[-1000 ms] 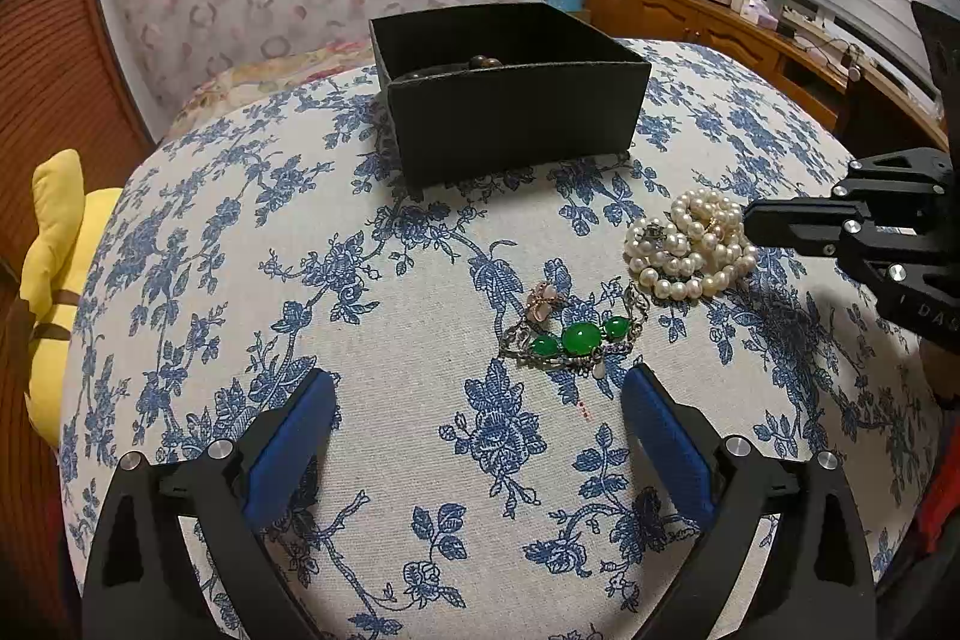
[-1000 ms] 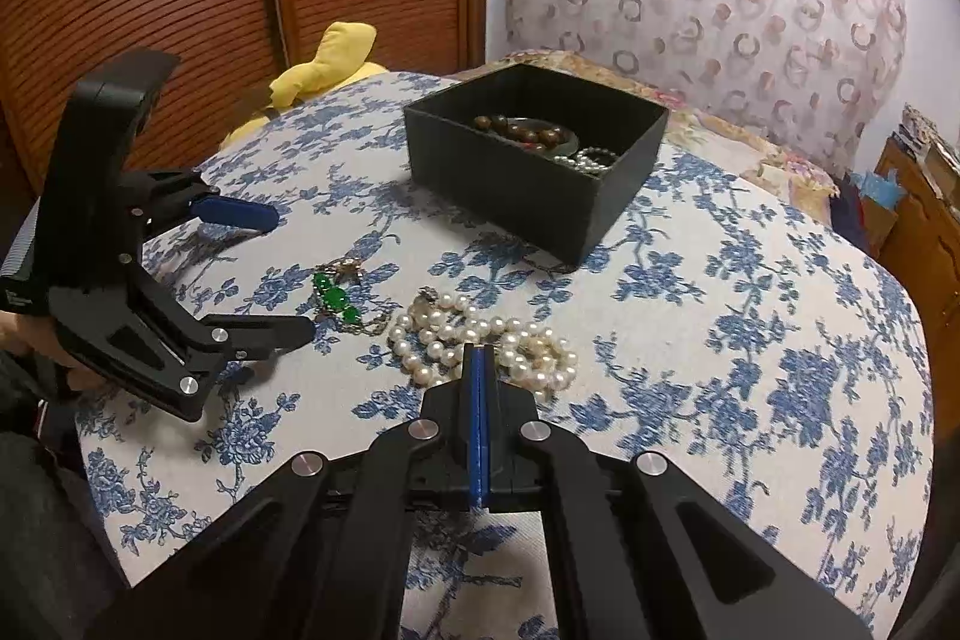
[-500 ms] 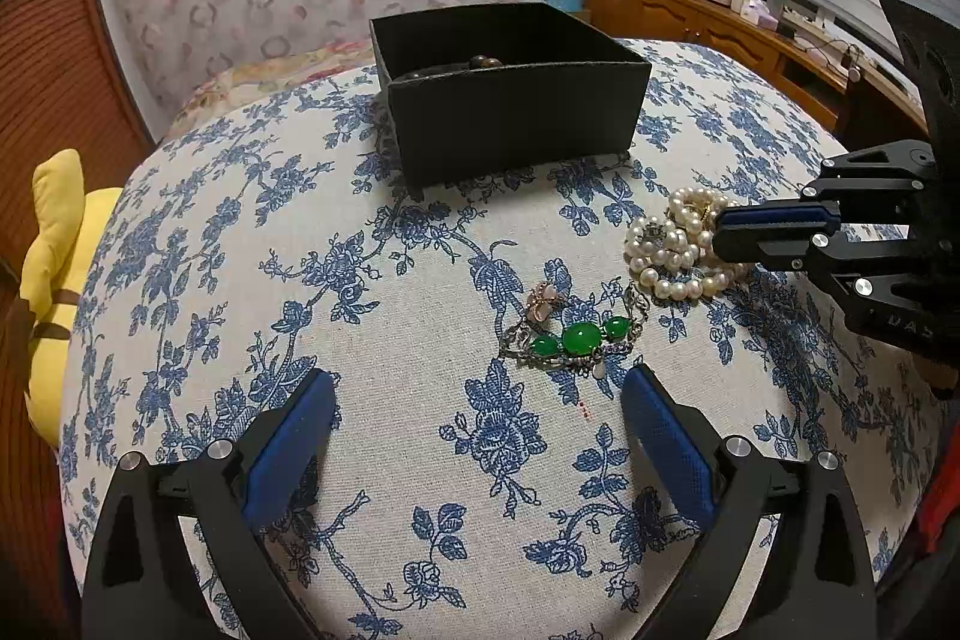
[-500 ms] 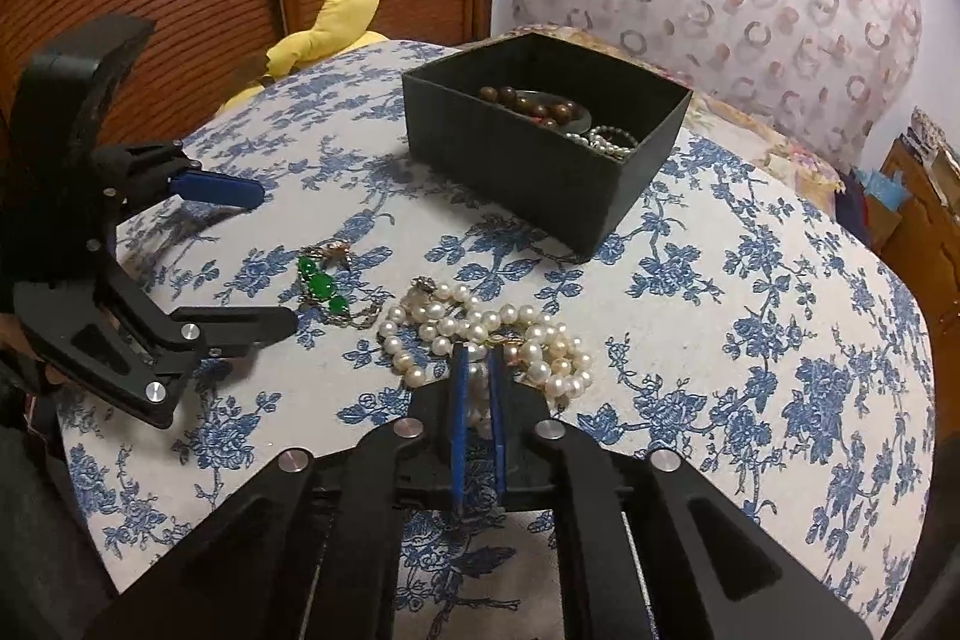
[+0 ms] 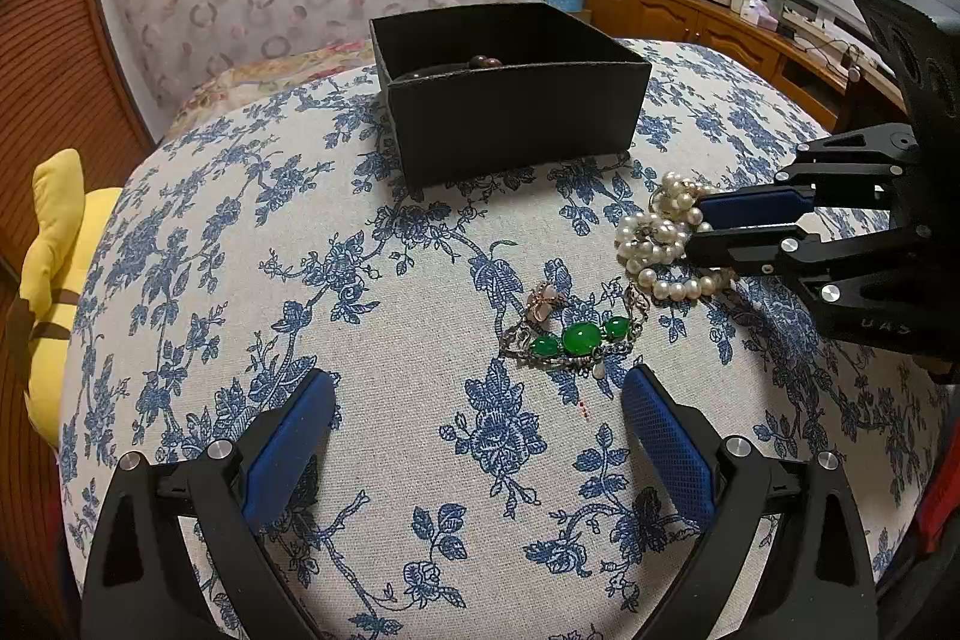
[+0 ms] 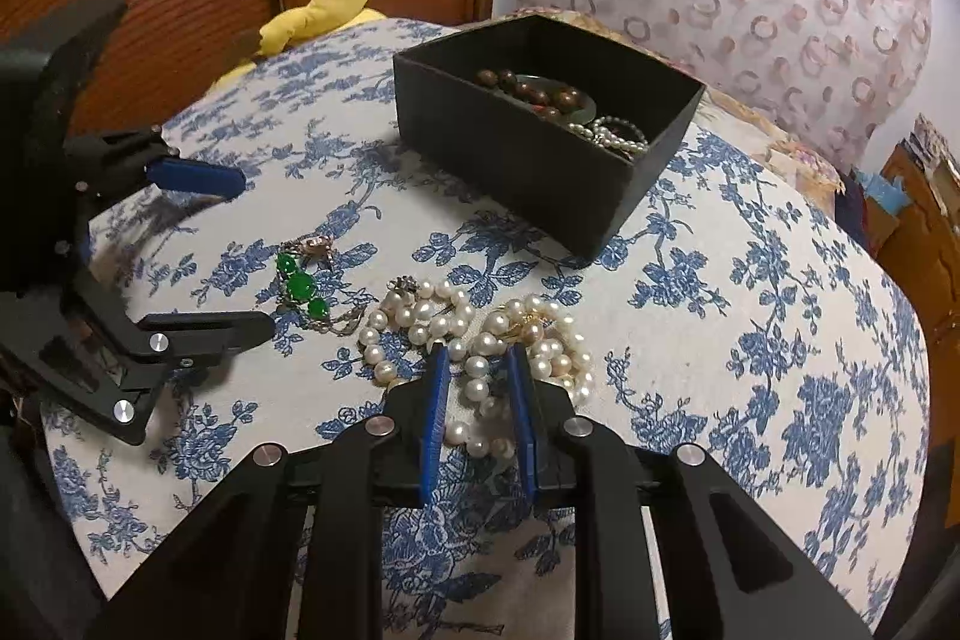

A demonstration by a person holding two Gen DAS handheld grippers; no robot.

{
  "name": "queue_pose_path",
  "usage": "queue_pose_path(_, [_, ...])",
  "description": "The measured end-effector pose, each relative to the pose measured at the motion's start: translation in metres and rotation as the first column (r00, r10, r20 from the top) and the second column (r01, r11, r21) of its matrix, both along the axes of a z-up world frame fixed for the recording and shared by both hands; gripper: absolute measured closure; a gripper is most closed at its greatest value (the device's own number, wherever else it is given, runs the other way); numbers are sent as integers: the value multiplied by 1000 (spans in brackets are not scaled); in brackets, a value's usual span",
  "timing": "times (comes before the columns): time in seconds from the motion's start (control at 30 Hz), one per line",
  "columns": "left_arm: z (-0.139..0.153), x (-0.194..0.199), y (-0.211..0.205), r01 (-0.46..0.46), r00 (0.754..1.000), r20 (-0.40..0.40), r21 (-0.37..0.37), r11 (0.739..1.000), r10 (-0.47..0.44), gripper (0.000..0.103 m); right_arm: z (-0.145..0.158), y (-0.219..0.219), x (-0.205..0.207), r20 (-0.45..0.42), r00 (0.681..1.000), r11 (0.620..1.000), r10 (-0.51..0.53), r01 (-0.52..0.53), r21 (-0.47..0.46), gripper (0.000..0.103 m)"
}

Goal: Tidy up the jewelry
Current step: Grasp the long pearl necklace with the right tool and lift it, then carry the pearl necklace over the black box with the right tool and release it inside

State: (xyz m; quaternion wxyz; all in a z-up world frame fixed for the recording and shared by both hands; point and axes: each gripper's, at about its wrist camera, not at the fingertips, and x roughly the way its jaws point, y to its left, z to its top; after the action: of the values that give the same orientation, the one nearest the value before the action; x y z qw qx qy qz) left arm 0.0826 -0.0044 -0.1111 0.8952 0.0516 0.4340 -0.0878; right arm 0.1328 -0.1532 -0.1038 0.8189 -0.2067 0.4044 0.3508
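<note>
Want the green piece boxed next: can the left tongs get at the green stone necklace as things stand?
Probably yes: the left tongs stand open just short of the green stone necklace, with only bare cloth between them.

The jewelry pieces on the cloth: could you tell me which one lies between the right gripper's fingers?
The pearl necklace; the green-stone piece lies apart, nearer the left gripper.

Round table covered with white cloth printed with blue flowers. On cloth, toward far side: open black box, standing flat. Nearer, heap of pearl strands, lying loose. Just beside pearls: bracelet with three green stones, flat on cloth, with small pink and gold charm touching it.
</note>
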Motion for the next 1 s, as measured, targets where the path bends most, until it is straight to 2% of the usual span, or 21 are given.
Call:
queue_pose_path(0.03, [0, 0, 0, 0, 1000, 0, 0, 1000, 0, 10, 0, 0, 0, 0, 1000, 1000, 2, -2, 0, 81])
queue_pose_path(0.07, [0, 0, 0, 0, 1000, 0, 0, 1000, 0, 10, 0, -1, 0, -12, 1000, 1000, 12, -12, 7, 94])
queue_pose_path(0.17, [0, 0, 0, 0, 1000, 0, 0, 1000, 0, 10, 2, -5, -4, 6, 1000, 1000, 10, -10, 12, 94])
queue_pose_path(0.27, [0, 0, 0, -1, 1000, 0, 0, 1000, 1, 10, 16, -15, -7, 37, 999, 998, -11, 9, 64, 94])
queue_pose_path(0.47, [4, -2, 2, -9, 1000, 19, -8, 1000, 9, 10, 68, -38, -14, 138, 988, 985, -68, 45, 164, 94])
queue_pose_path(0.73, [13, -6, 2, -4, 999, 40, -38, 999, 5, 10, 115, -53, -23, 239, 966, 974, -100, 47, 220, 94])
queue_pose_path(0.83, [17, -8, 1, 9, 999, 50, -51, 999, -7, 17, 129, -60, -27, 273, 955, 971, -119, 54, 232, 94])
queue_pose_path(1.0, [19, -4, 0, 22, 999, 42, -69, 997, -20, 42, 144, -71, -28, 303, 941, 963, -151, 72, 258, 94])
